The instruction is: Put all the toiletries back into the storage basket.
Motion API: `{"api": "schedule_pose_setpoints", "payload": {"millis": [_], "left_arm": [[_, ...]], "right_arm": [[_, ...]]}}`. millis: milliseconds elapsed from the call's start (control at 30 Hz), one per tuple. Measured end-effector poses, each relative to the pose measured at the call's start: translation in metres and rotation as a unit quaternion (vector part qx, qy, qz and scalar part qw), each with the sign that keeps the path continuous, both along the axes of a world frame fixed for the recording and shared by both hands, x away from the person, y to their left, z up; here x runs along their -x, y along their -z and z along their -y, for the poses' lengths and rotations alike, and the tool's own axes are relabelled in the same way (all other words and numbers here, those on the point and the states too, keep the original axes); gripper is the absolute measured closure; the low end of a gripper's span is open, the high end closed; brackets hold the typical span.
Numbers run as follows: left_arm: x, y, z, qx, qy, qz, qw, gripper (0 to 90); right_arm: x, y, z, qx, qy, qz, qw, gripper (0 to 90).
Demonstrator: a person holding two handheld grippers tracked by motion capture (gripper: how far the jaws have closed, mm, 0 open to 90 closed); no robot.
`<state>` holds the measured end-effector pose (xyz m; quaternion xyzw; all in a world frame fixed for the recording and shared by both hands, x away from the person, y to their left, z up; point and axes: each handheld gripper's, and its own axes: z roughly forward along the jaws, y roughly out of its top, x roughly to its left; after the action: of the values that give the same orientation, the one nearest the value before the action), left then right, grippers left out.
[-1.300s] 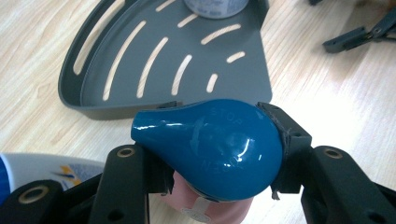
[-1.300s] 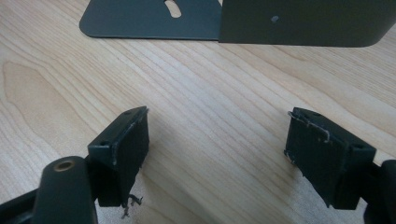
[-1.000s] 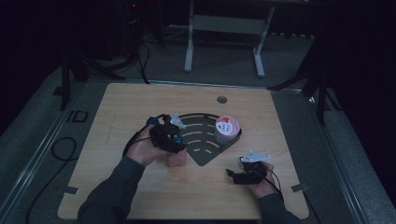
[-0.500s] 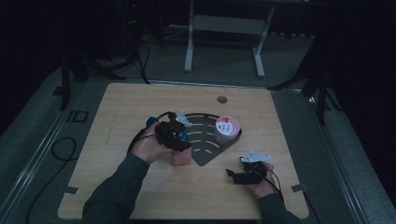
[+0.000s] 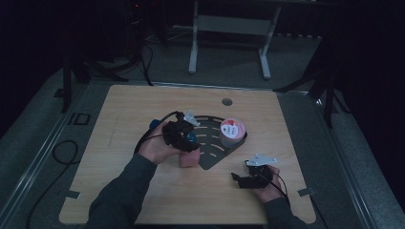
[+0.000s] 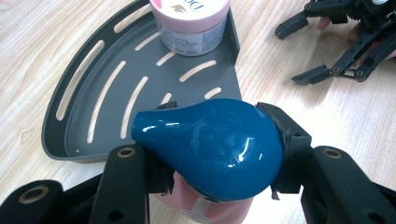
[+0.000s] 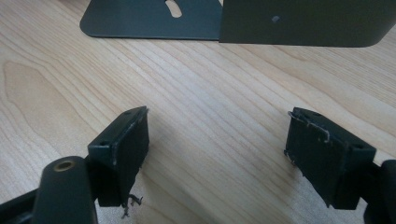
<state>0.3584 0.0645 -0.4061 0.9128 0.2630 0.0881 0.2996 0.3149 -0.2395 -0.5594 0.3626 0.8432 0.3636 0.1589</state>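
bottle shifted toward tray | left claw clamped on it (right claw apart)

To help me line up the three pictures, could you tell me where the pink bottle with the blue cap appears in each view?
High view: the pink bottle stands left of centre, at the dark slotted tray's left edge, under the left gripper.
Left gripper view: bottom centre, its blue cap clamped between the jaws.
Right gripper view: not in it.
Shared landmark: the tray, in all three.
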Motion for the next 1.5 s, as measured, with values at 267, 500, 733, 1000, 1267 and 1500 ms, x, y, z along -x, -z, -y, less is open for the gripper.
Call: {"api": "schedule_pose_setpoints", "payload": {"millis": [267,500,733,1000,1267,1500], "left_arm": [[-0.004,-0.002,0.006,0.003,0.001,0.001,1.0,51.0],[-0.008,-0.004,0.013,0.004,0.004,0.0,1.0,51.1],[-0.012,-0.004,0.018,0.0,0.004,-0.005,1.0,51.1],[-0.018,-0.005,0.024,-0.004,0.005,-0.008,0.9999,51.2],[-0.025,-0.007,0.031,-0.01,0.005,-0.01,0.9999,51.2],[-0.03,-0.009,0.037,-0.017,0.008,-0.009,0.9998,51.3]], "right_arm": [[0.0,0.0,0.0,0.0,0.0,0.0,1.0,21.0],[0.0,0.0,0.0,0.0,-0.001,0.0,1.0,21.0],[0.0,0.0,0.0,0.0,-0.002,0.0,1.0,21.0],[0.0,0.0,0.0,0.0,-0.002,0.0,1.0,21.0],[0.0,0.0,0.0,0.0,-0.002,0.0,1.0,21.0],[0.0,0.0,0.0,0.0,-0.003,0.0,1.0,21.0]]}}
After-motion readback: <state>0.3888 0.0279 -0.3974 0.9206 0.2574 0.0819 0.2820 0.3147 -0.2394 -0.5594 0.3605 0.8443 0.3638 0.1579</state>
